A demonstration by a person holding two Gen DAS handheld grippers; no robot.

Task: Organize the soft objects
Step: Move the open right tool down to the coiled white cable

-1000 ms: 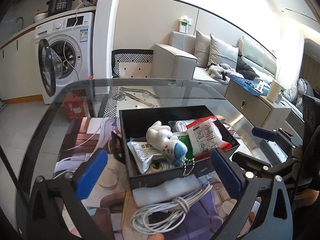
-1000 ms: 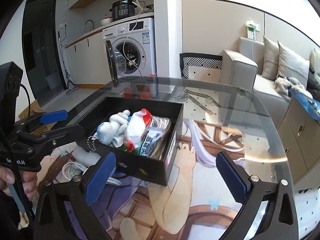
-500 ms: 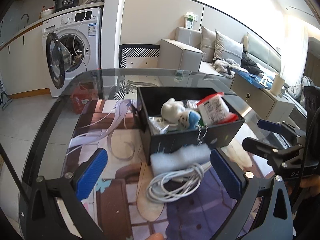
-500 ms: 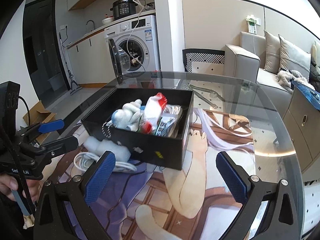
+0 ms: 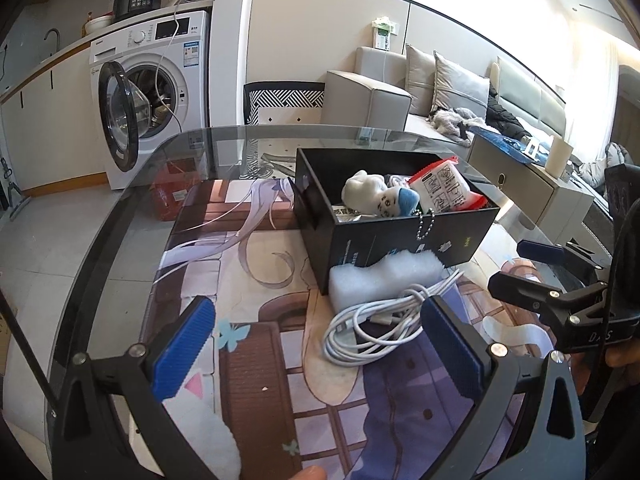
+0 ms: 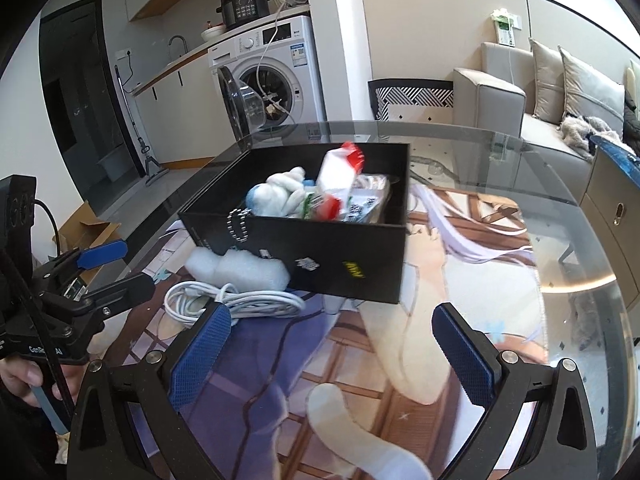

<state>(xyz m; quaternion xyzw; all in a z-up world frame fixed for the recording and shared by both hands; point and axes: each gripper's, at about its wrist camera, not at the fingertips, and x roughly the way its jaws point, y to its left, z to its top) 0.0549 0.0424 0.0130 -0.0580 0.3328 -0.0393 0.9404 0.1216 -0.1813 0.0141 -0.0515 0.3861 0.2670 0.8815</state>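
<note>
A black box (image 5: 400, 236) (image 6: 320, 248) stands on the printed mat and holds a white and blue plush toy (image 5: 376, 198) (image 6: 276, 194), a red and white packet (image 5: 442, 190) (image 6: 340, 172) and other pouches. Against the box's near wall lies a white foam block (image 5: 384, 276) (image 6: 240, 270), with a coiled white cable (image 5: 376, 320) (image 6: 236, 300) in front of it. My left gripper (image 5: 320, 346) (image 6: 116, 268) is open, back from the cable. My right gripper (image 6: 332, 346) (image 5: 532, 268) is open too, with nothing between its fingers.
The glass table (image 5: 128, 216) carries a printed anime mat (image 5: 256, 264). Beyond it stand a washing machine (image 5: 156, 92) with its door open, a grey sofa (image 5: 440, 92) and a low cabinet (image 5: 532, 188). A cardboard box (image 6: 84, 232) sits on the floor.
Both grippers have drawn back from the box, which now sits farther off. The left view has swung so that the foam block and cable lie at centre right.
</note>
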